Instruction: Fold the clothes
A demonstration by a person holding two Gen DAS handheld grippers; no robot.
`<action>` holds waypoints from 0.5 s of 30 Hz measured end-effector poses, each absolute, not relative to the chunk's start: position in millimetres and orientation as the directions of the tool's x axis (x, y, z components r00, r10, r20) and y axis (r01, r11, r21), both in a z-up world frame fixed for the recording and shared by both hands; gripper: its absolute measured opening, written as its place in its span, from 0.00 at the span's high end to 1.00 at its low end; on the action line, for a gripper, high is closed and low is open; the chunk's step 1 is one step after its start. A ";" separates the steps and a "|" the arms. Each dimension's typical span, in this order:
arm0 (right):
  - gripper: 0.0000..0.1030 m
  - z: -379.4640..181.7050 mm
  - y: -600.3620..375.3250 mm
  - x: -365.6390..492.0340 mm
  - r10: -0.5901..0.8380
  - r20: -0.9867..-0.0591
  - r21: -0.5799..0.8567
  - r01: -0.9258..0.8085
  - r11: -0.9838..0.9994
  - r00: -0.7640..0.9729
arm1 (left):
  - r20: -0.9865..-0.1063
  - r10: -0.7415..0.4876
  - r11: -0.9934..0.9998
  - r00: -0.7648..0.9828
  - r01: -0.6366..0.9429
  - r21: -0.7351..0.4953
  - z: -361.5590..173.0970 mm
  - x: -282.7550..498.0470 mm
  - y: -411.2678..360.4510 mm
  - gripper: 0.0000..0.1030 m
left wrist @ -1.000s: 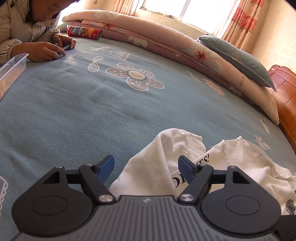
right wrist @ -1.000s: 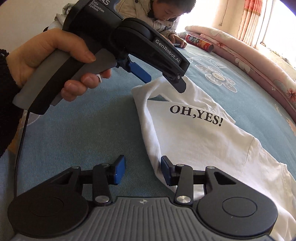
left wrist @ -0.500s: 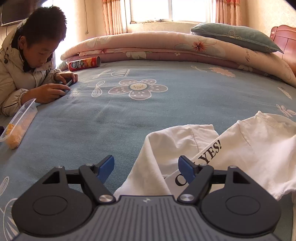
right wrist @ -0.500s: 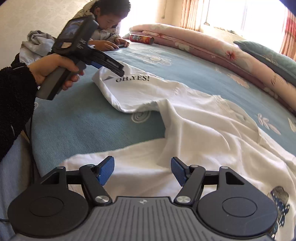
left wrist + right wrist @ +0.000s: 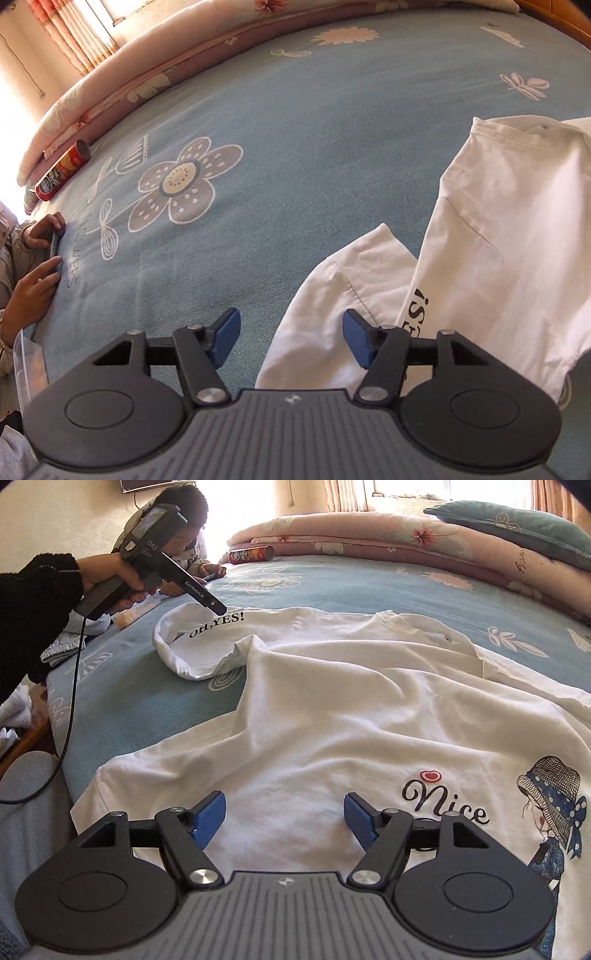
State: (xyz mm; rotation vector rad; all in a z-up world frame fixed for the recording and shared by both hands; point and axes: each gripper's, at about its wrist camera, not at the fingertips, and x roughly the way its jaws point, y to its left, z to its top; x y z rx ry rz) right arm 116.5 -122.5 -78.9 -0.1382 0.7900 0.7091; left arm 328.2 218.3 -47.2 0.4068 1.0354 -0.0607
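Observation:
A white T-shirt (image 5: 332, 701) lies spread on the blue flowered bed sheet (image 5: 140, 701), with a "Nice" print and a girl picture near me. Its sleeve (image 5: 192, 653), folded over and printed "OH,YES!", lies at the far left. My left gripper (image 5: 221, 609) hovers at that sleeve. In the left wrist view the sleeve's edge (image 5: 351, 273) lies below and between the closing jaws of the left gripper (image 5: 291, 332), and the pads do not touch it. My right gripper (image 5: 284, 812) is over the shirt's lower body, its jaws still opening and holding nothing.
A person (image 5: 184, 524) leans on the far left bed edge with a phone (image 5: 55, 243). A red chips can (image 5: 251, 554), rolled quilts (image 5: 369, 531) and a pillow (image 5: 517, 524) line the far side. A plastic tub (image 5: 26, 365) and a clothes pile (image 5: 62, 646) sit left.
The left gripper has rolled and shifted along the sleeve, its jaws narrower. The right gripper has drawn back from the sleeve to the shirt's lower body and its jaws have widened.

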 end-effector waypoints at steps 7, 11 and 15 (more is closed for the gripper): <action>0.27 -78.8 -128.7 117.4 0.522 -0.699 0.153 -0.610 0.777 0.490 | -0.894 0.058 0.950 0.444 0.252 0.187 -61.2 335.0 222.4 0.82; 0.27 -78.7 -128.0 116.8 0.515 -0.699 0.144 -0.608 0.781 0.496 | -0.874 0.082 0.949 0.478 0.231 0.216 -56.0 327.8 220.7 0.95; 0.27 -78.6 -128.2 116.9 0.510 -0.699 0.142 -0.601 0.786 0.502 | -0.831 0.122 0.960 0.543 0.150 0.238 -37.4 318.7 230.7 0.97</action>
